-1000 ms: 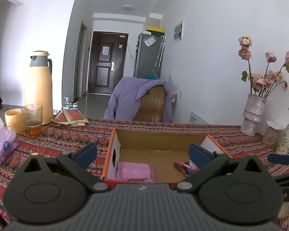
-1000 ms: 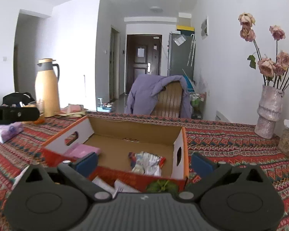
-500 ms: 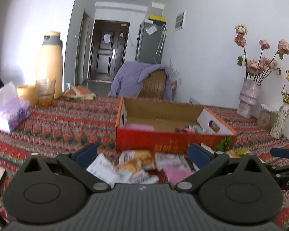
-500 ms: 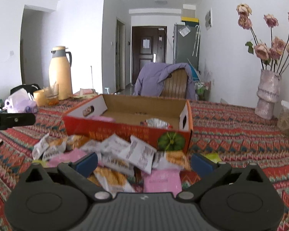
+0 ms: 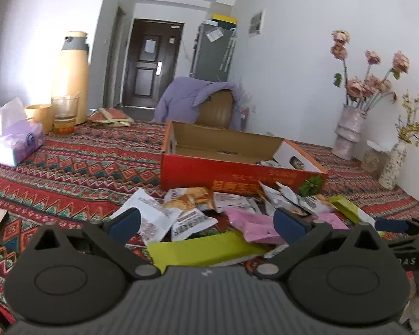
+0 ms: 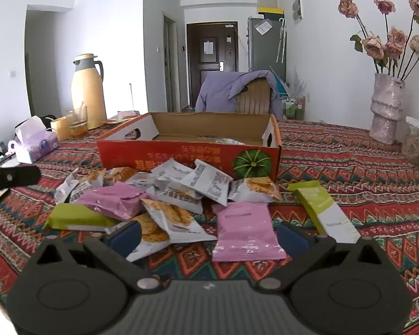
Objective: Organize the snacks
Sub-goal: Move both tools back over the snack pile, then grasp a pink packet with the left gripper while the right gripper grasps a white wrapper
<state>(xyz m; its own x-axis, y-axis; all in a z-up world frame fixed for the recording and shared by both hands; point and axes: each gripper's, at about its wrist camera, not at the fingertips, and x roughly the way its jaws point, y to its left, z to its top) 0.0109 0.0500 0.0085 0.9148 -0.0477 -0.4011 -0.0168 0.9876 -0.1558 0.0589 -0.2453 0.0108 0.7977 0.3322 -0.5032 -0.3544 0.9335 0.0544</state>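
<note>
Currently both tongs, left and right, spread and empty. Snacks heaped on tabletop near side of box. Risk: overlapping packets, one pinch may drag neighbours.

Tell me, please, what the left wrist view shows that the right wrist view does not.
Only the left wrist view shows the small vase of yellow flowers at the right edge, and the right tongs reaching in.

Only the right wrist view shows the full pink packet lying flat in front, and the pumpkin picture on the box face.

Both show the red cardboard box, the snack pile, the yellow thermos and the tissue pack.
</note>
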